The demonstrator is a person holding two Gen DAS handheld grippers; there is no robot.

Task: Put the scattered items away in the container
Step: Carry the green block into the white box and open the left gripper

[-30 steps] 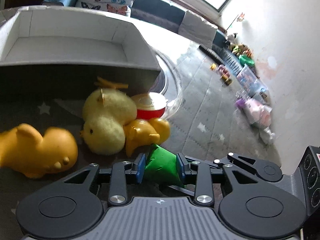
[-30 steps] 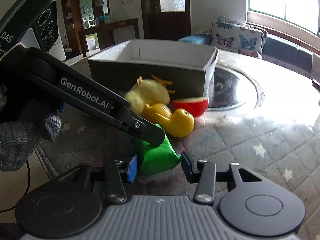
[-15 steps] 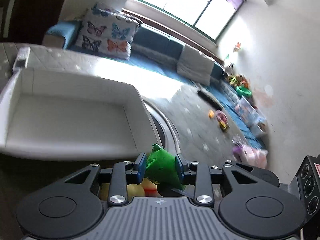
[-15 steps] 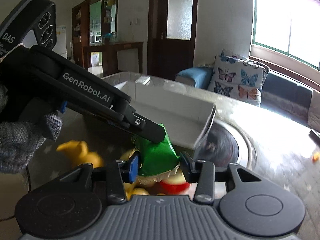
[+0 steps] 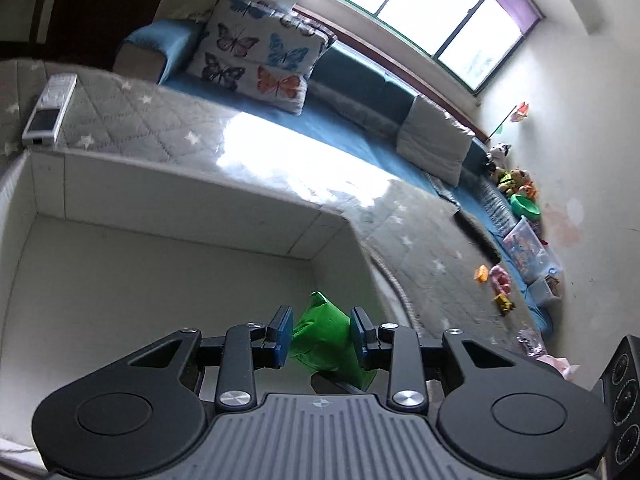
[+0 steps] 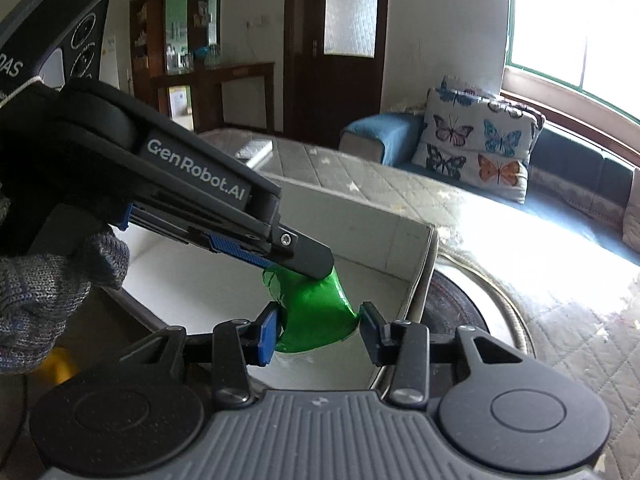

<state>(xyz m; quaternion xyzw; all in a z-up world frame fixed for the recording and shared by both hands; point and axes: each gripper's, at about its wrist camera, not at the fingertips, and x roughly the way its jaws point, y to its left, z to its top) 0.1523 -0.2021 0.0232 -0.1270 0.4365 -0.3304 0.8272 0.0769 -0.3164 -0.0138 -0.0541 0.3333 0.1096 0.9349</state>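
A green soft packet (image 5: 325, 340) is held by both grippers above the inside of a white cardboard box (image 5: 168, 280). My left gripper (image 5: 320, 336) is shut on it from both sides. My right gripper (image 6: 318, 328) also grips the green packet (image 6: 316, 312), with its blue pads against the sides. The left gripper's body (image 6: 192, 196) crosses the right wrist view from the upper left and covers the packet's top. The box (image 6: 384, 236) is empty where I can see its floor.
The box stands on a grey quilted star-pattern surface (image 5: 168, 120). A remote control (image 5: 50, 108) lies beyond the box's far left corner. A round glass lid (image 6: 472, 312) lies right of the box. A yellow toy (image 6: 60, 364) shows at lower left.
Both grippers have lifted the green packet off the surface and carried it over the box. The yellow toys and red bowl have dropped out of view.
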